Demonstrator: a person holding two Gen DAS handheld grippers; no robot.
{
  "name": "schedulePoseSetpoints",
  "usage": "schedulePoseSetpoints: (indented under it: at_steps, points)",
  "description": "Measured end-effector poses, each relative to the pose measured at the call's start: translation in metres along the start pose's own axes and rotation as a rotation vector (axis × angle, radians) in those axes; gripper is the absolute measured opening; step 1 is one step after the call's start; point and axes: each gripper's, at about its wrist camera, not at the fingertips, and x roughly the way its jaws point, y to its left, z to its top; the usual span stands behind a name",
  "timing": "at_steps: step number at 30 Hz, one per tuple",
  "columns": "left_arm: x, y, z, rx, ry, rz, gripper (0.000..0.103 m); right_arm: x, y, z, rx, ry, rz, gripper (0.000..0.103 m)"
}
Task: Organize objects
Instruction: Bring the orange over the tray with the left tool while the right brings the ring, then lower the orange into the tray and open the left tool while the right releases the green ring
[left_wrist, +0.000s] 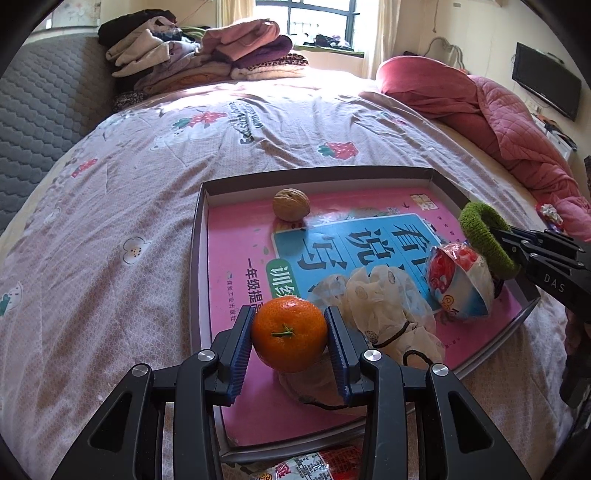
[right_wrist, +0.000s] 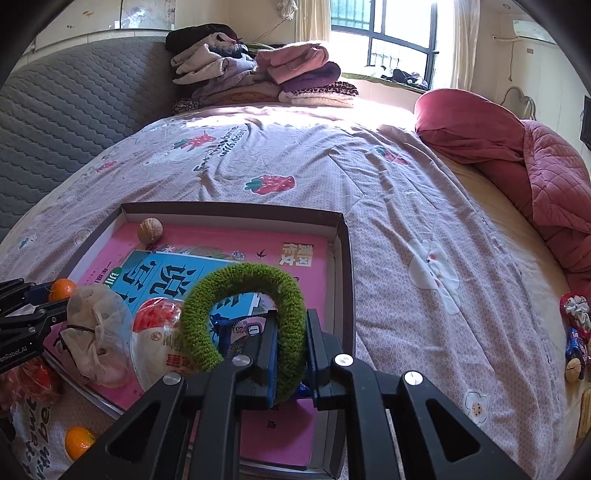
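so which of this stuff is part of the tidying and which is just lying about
In the job:
left claw gripping the tangerine
right claw gripping the green hair tie
shallow box
walnut
wrapped snack

Lying about:
clothes pile
red quilt
TV

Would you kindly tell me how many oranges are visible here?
2. One orange sits clamped in the left claw above the shallow box; a second orange lies on the bedspread outside the box. Others may be hidden.
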Motion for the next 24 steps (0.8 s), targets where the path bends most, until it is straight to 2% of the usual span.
schedulePoseSetpoints:
  at_steps: [12, 24]
  points:
    - [0.0064, -0.0035, -0.0041, 0.005, 0.058, -0.009, 0.040, 0.0038, 0.0034, -0.0029, -0.015, 0.028, 0.002, 0.014]
    - [0.0049, -0.0055, -0.0034, 0.016, 0.065, 0.022, 0.040, 0.0029, 0.0008, -0.0026, -0.001, 0.038, -0.003, 0.014]
